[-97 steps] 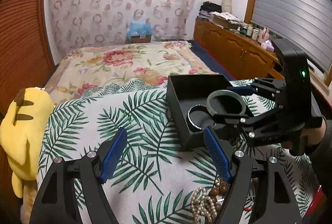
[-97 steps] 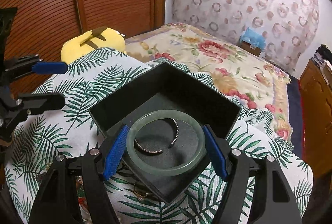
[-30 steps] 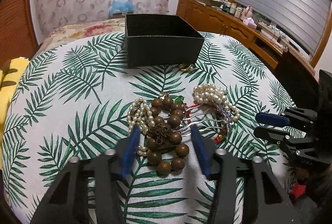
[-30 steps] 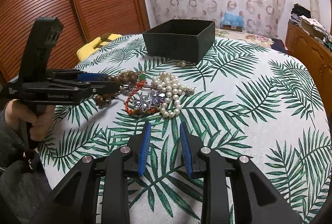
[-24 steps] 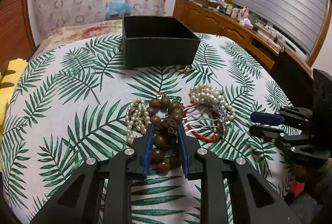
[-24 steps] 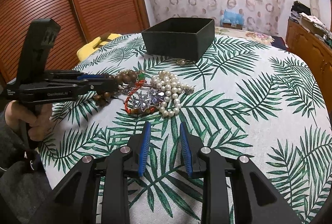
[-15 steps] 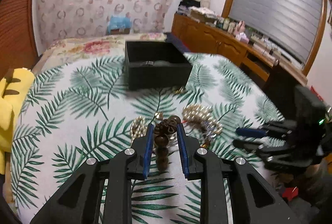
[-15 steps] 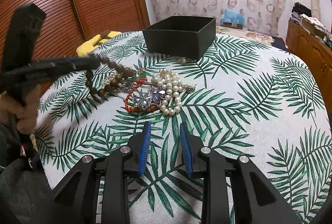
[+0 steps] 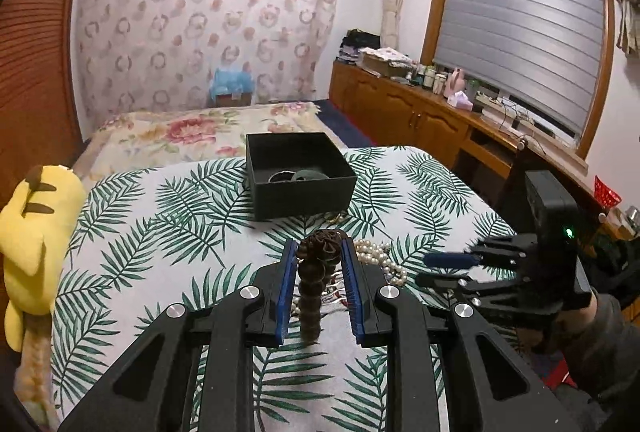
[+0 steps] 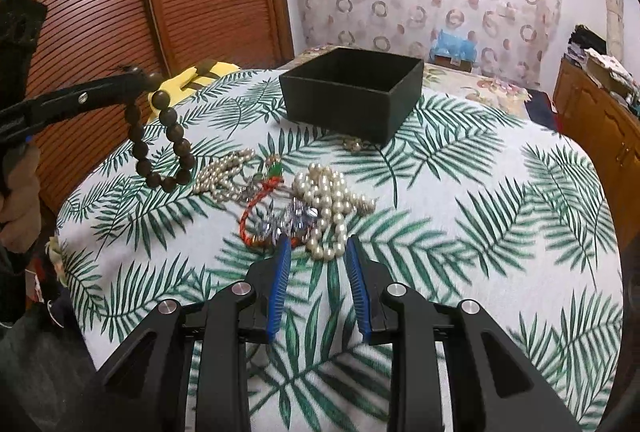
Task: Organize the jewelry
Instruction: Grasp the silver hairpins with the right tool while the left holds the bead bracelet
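My left gripper (image 9: 319,256) is shut on a brown wooden bead bracelet (image 9: 312,288) and holds it in the air above the table; the right wrist view shows the bracelet (image 10: 160,139) hanging from that gripper (image 10: 136,75). The black jewelry box (image 9: 300,173) stands open at the far side, with a green bangle (image 9: 308,175) and a silver bracelet inside. Pearl strands (image 10: 328,203), a red cord bracelet (image 10: 260,207) and a sparkly piece lie in a pile on the palm-leaf tablecloth (image 10: 480,211). My right gripper (image 10: 316,252) hovers just before the pile, jaws slightly apart and empty.
A yellow plush toy (image 9: 36,232) lies at the table's left edge. A small gold piece (image 10: 354,145) lies by the box's front. A bed (image 9: 180,135) is behind the table, wooden cabinets (image 9: 420,111) to the right.
My left gripper closed on the wooden bead bracelet and lifted it off the pile. My right gripper moved forward toward the pile.
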Motion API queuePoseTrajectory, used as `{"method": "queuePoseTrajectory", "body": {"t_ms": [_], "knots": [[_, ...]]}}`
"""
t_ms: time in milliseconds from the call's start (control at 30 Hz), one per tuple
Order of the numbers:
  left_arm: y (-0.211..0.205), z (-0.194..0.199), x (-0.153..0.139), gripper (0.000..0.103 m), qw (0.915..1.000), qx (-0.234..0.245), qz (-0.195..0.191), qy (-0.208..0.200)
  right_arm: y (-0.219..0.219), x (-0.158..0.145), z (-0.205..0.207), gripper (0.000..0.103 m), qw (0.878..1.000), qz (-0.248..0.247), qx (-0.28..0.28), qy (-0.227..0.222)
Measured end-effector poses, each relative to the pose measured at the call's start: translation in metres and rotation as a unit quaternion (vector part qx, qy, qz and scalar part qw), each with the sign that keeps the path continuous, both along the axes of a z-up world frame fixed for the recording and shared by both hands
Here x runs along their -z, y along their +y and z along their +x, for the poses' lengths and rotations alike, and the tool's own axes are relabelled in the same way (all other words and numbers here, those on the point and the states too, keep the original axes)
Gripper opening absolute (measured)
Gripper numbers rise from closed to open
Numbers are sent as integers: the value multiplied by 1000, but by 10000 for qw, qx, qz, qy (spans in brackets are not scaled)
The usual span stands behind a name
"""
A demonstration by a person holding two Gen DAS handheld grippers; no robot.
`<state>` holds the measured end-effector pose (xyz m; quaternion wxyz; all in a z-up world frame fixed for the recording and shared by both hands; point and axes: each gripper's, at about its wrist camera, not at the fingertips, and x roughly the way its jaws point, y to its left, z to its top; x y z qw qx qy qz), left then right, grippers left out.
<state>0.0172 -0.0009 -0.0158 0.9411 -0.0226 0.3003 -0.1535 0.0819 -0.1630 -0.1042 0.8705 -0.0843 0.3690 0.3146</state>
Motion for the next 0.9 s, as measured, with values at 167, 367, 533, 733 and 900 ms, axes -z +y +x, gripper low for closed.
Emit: {"method": "queuePoseTrajectory", "body": {"t_ms": [167,367,533,733,900], "knots": [[6,-2,1,21,10000,-49,-51,13,10,2,16,31,9996,-277,36,-68],[17,-7,2,21,9999,-142,-92,1,11,3,23,31,9994,-318,94,-35],[22,-6,5,21,9997,-212,-137,33,25,-2,16,31,9996,-212,-166,-10],[24,-7,6,21,9996,-224,-151,50,47,2,6,31,9986,-267,-452,73],[25,-7,7,21,9996,-227,-165,54,52,11,14,45,9982,-470,-359,106]]}}
